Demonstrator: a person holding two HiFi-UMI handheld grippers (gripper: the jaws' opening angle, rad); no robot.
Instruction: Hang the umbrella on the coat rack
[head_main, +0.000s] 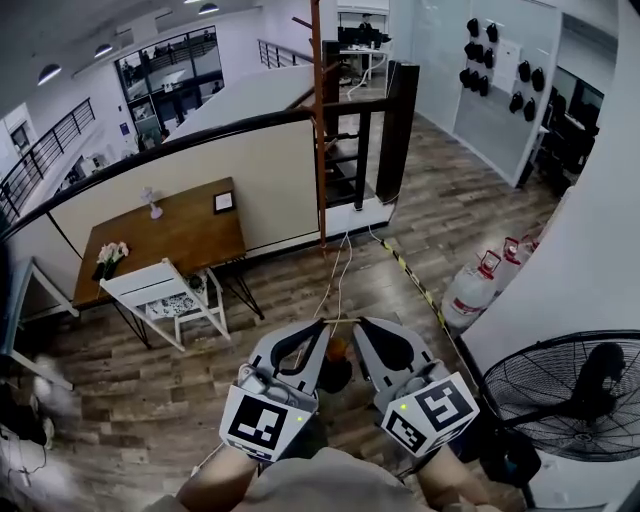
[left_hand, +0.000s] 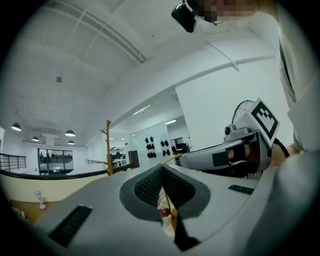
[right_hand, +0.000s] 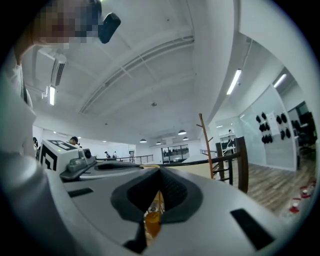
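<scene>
The coat rack (head_main: 317, 130) is a tall wooden pole with pegs, standing by the half wall ahead; it also shows as the pole (left_hand: 108, 145) and the pole (right_hand: 206, 142) in the gripper views. Both grippers hover side by side low in the head view. Left gripper (head_main: 322, 326) and right gripper (head_main: 358, 324) meet at a thin tan bar (head_main: 340, 321) of the umbrella. The umbrella's dark body (head_main: 336, 370) hangs below them, mostly hidden. The left gripper (left_hand: 161, 169) is shut on a thin tan piece with a red bead (left_hand: 165, 212). The right gripper (right_hand: 159, 172) is shut over an orange part (right_hand: 152, 221).
A brown table (head_main: 170, 235) and a white chair (head_main: 165, 290) stand at left. Gas cylinders (head_main: 470, 292) and a black floor fan (head_main: 565, 392) stand at right. A dark stair post (head_main: 398, 110) rises beside the rack. White cords (head_main: 336, 268) trail across the wood floor.
</scene>
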